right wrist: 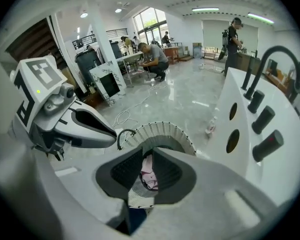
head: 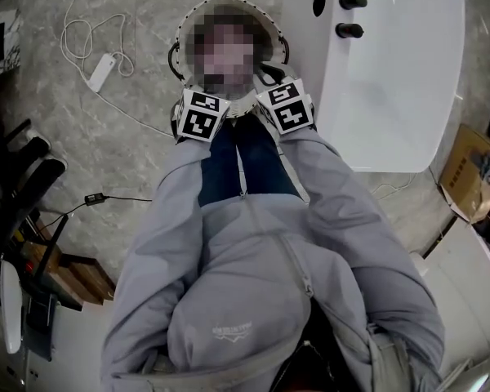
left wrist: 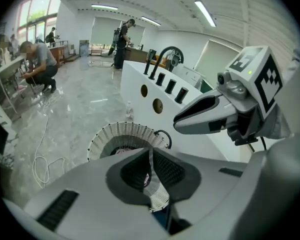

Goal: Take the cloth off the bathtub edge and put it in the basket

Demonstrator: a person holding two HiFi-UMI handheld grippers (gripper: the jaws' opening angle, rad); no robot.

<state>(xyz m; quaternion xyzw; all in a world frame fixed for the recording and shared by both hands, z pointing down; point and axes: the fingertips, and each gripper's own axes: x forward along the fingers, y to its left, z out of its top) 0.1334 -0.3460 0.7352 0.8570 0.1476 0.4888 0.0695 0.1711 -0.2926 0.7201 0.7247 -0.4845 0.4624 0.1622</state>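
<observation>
Head view: a white ribbed basket [head: 229, 1] stands on the grey marble floor, just beside the end of the white bathtub [head: 392, 96]. Black taps [head: 349, 29] are mounted on the tub's rim. A white cable [head: 73, 35] with an adapter [head: 102, 70] lies on the floor to the left of the basket, and a cardboard box [head: 472, 174] sits beyond the tub at the right edge. The person's grey jacket [head: 261, 260] fills the lower half of the frame.

Left gripper view: the left gripper [left wrist: 150, 156] points steeply down at the basket. Its jaws are closed to a hairline with the tips meeting. Nothing is gripped; only the basket's ribbed wall shows through the slit behind the tips.

Right gripper view: the right gripper [right wrist: 147, 156] is aimed into the same basket, close beside the left one. Its jaws are all but closed, with a narrow slit between the pads. No item is pinched in them. Through the slit the cloth [right wrist: 149, 176], pink and white, is visible lying inside the basket below the jaws, clear of the pads.

Location of the task item: the cloth is in the basket, not on the bathtub edge. The tub rim in view carries only the taps.

Several people are at work at benches in the background of both gripper views, well apart from the basket.
</observation>
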